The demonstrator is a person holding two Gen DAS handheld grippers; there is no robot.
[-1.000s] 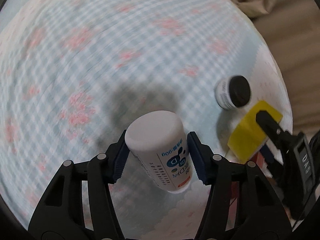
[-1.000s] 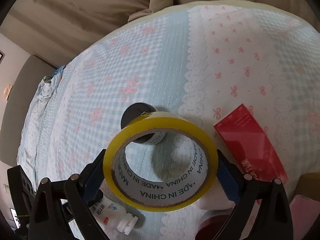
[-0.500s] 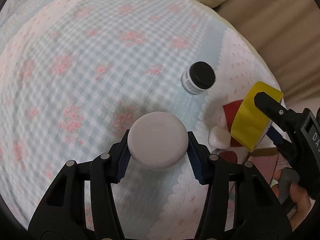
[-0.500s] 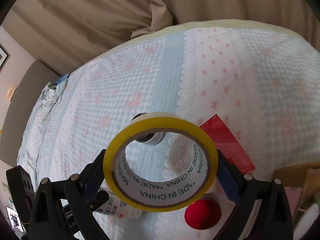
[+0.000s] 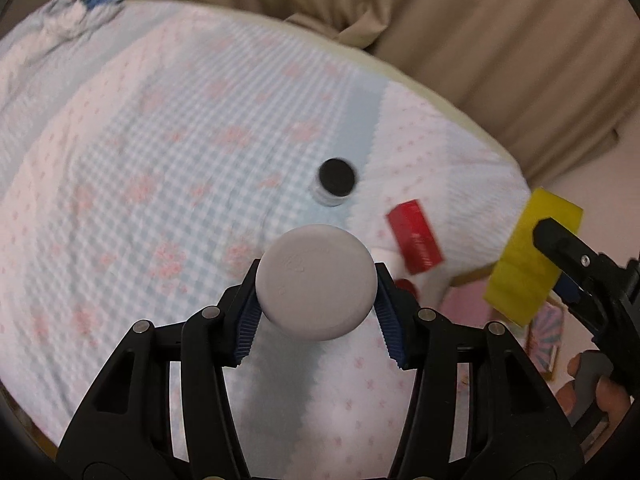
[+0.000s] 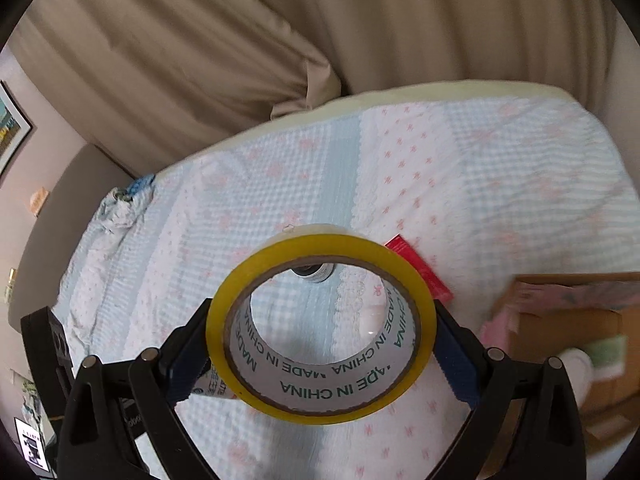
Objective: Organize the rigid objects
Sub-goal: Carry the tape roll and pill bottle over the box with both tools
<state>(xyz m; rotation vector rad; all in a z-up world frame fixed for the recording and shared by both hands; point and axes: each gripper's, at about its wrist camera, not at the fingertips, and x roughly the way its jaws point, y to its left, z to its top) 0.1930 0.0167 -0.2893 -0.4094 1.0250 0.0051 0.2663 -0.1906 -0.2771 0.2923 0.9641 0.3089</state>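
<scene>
My left gripper (image 5: 317,294) is shut on a white plastic bottle (image 5: 316,282), held above the bed with its round base toward the camera. My right gripper (image 6: 320,332) is shut on a yellow roll of tape (image 6: 320,328), also held in the air; the roll shows in the left wrist view (image 5: 532,256) at the right. On the bed lie a small jar with a black lid (image 5: 337,182) and a red box (image 5: 414,236). Through the tape's hole I see the jar (image 6: 314,272), and the red box (image 6: 420,270) beside the roll.
The bed has a light blue and pink patterned cover (image 5: 160,160). Beige curtains (image 6: 280,40) hang behind it. A cardboard box (image 6: 568,320) with pink contents stands at the bed's right side. A small white object (image 5: 382,256) and a red round lid (image 5: 406,286) lie near the red box.
Both grippers have risen and pulled back from the bed with their objects. The bottle now points base-on at the camera. The cardboard box has come into the right view.
</scene>
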